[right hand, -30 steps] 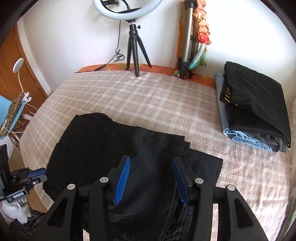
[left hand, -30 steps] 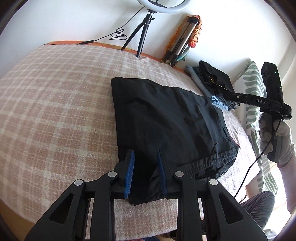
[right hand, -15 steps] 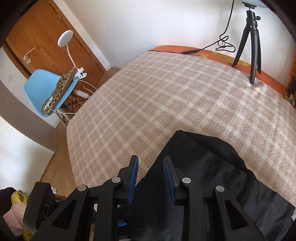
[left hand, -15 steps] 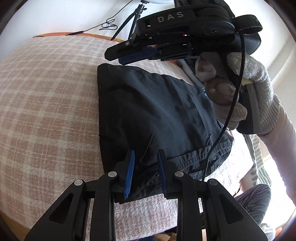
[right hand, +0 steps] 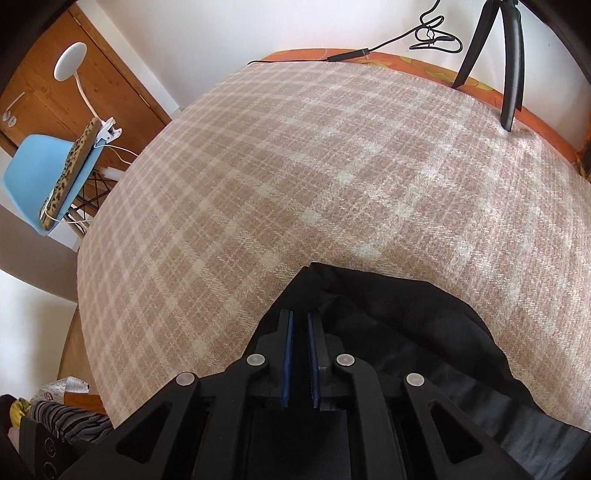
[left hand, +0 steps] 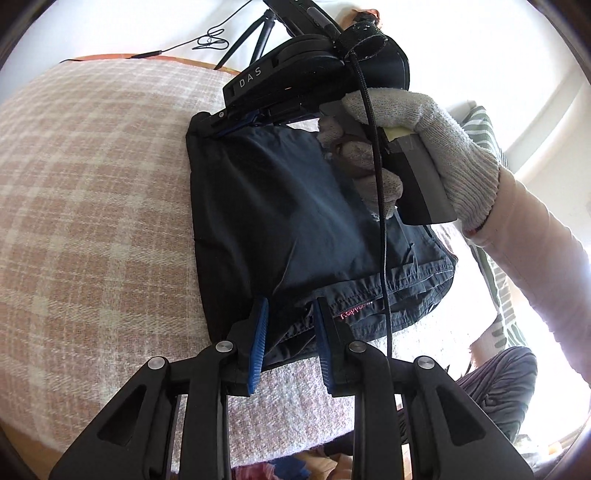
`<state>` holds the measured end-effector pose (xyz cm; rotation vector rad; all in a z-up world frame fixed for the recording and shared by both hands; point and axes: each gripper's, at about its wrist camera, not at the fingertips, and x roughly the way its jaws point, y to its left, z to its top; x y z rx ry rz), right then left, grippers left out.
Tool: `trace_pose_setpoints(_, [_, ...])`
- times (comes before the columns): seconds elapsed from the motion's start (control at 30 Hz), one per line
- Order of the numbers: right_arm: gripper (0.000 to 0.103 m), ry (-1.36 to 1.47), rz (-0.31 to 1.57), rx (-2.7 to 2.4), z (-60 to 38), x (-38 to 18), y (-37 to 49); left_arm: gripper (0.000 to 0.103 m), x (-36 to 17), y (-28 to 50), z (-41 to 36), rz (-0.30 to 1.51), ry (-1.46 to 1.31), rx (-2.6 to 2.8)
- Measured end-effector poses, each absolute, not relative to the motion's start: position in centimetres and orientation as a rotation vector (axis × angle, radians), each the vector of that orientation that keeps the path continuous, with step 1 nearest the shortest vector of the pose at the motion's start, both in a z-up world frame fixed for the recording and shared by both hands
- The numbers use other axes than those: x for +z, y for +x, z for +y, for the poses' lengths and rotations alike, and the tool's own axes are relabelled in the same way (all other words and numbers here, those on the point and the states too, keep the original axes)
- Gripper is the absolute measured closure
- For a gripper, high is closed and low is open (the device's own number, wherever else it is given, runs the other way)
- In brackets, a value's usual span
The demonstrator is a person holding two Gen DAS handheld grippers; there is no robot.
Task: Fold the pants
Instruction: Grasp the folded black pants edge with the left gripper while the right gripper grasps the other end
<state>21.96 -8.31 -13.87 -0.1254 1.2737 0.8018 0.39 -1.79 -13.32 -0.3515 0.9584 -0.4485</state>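
Observation:
Black pants [left hand: 288, 206] lie folded into a rough rectangle on the plaid bed cover [left hand: 96, 206]. My left gripper [left hand: 290, 314] is open, its blue pads astride the near waistband edge with the pink stitching. My right gripper [left hand: 221, 127], held by a gloved hand, pinches the far left corner of the pants. In the right wrist view the right gripper [right hand: 298, 325] has its pads nearly together on the black fabric [right hand: 406, 332] at the folded corner.
A tripod [right hand: 506, 66] and a cable [right hand: 436, 33] stand at the bed's far edge by the wall. A blue chair [right hand: 40, 173] with a leopard-print item and a white lamp [right hand: 70, 62] stand to the left of the bed. A striped pillow [left hand: 491, 147] lies at the right.
My right gripper has swung across to the pants' far left corner, come down and closed on it. My left gripper has stayed at the waistband edge.

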Motion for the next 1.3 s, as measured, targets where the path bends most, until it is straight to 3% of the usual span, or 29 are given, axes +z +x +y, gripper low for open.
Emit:
trace_pose_setpoints(0.07, [0.092,-0.137,1.279,0.79,-8.2,-13.1,21.8,0.08,-12.9,0.0,-1.0,0.955,-0.393,-0.431])
trace_pose_setpoints(0.13, [0.068,-0.17,1.26,0.795,-7.8,-12.0,21.3,0.08,-12.3,-0.2,-0.2,0.936,-0.409,-0.394])
trace_pose_setpoints(0.23, [0.066,-0.227,1.244,0.802,-6.4,-10.7,20.4,0.072,-12.0,0.1,1.2,0.912,-0.435,-0.329])
trace_pose_setpoints(0.7, [0.062,-0.628,1.315,0.543,0.5,-13.5,20.8,0.072,-13.3,0.8,1.1,0.957,-0.497,-0.349])
trace_pose_setpoints(0.77, [0.064,-0.652,1.303,0.541,0.7,-13.4,20.7,0.072,-13.2,0.7,1.0,0.954,-0.487,-0.349])
trace_pose_setpoints(0.83, [0.085,-0.675,1.274,0.522,0.4,-13.3,20.6,0.072,-13.0,0.8,1.0,0.955,-0.479,-0.342])
trace_pose_setpoints(0.93, [0.096,-0.578,1.268,0.536,-1.3,-12.4,20.7,0.071,-12.6,0.9,1.3,0.943,-0.458,-0.312])
trace_pose_setpoints(1.07, [0.099,-0.427,1.251,0.563,-4.1,-10.6,21.2,0.059,-13.0,1.8,1.3,0.961,-0.461,-0.31])
trace_pose_setpoints(1.23, [0.1,-0.302,1.225,0.586,-6.0,-8.5,21.7,0.06,-13.7,2.2,0.8,0.965,-0.486,-0.355])
trace_pose_setpoints(1.27, [0.1,-0.3,1.216,0.586,-6.2,-8.3,21.6,0.061,-13.7,2.1,0.8,0.961,-0.497,-0.362])
trace_pose_setpoints(1.3, [0.1,-0.298,1.208,0.585,-6.3,-7.9,21.3,0.08,-13.8,2.0,0.8,0.956,-0.512,-0.373])
